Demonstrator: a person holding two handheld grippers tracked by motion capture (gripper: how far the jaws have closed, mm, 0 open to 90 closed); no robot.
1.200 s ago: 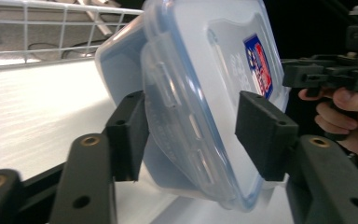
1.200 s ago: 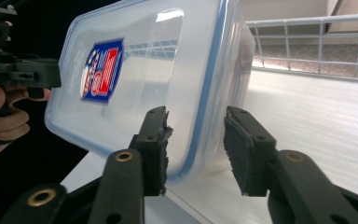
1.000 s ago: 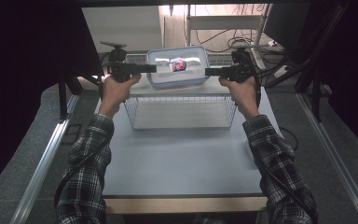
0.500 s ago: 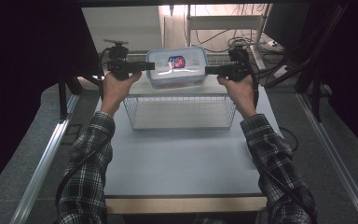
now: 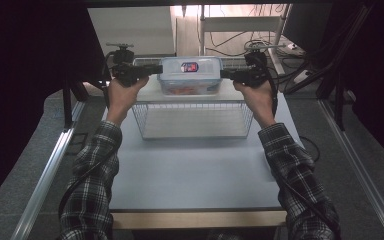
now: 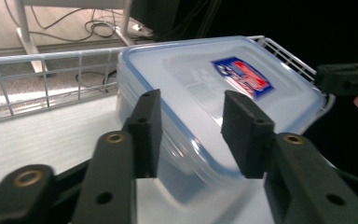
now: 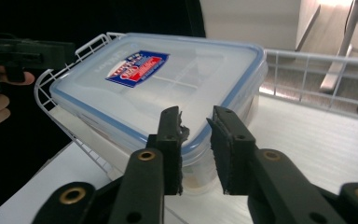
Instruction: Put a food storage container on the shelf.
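Note:
A clear plastic container point(image 5: 190, 75) with a blue-rimmed lid and a red and blue label lies at the back of a white wire basket point(image 5: 195, 120). My left gripper point(image 5: 159, 70) is at its left end. In the left gripper view the jaws stand wide apart around the container's near corner point(image 6: 193, 140), so this gripper point(image 6: 191, 133) is open. My right gripper point(image 5: 223, 74) is at the right end. In the right gripper view the right gripper point(image 7: 196, 140) is shut on the container's rim point(image 7: 242, 74). Something reddish shows inside the container.
The basket stands at the far end of a pale table point(image 5: 195, 175), with a white liner point(image 7: 317, 140) on its floor. Wire walls point(image 6: 46, 74) rise close behind the container. Cables and a stand point(image 5: 240, 30) lie beyond the table. Dark panels flank both sides.
The container, earlier tipped with its lid towards the camera, has come down a little and lies flatter in the basket. Both hands have stayed at its ends.

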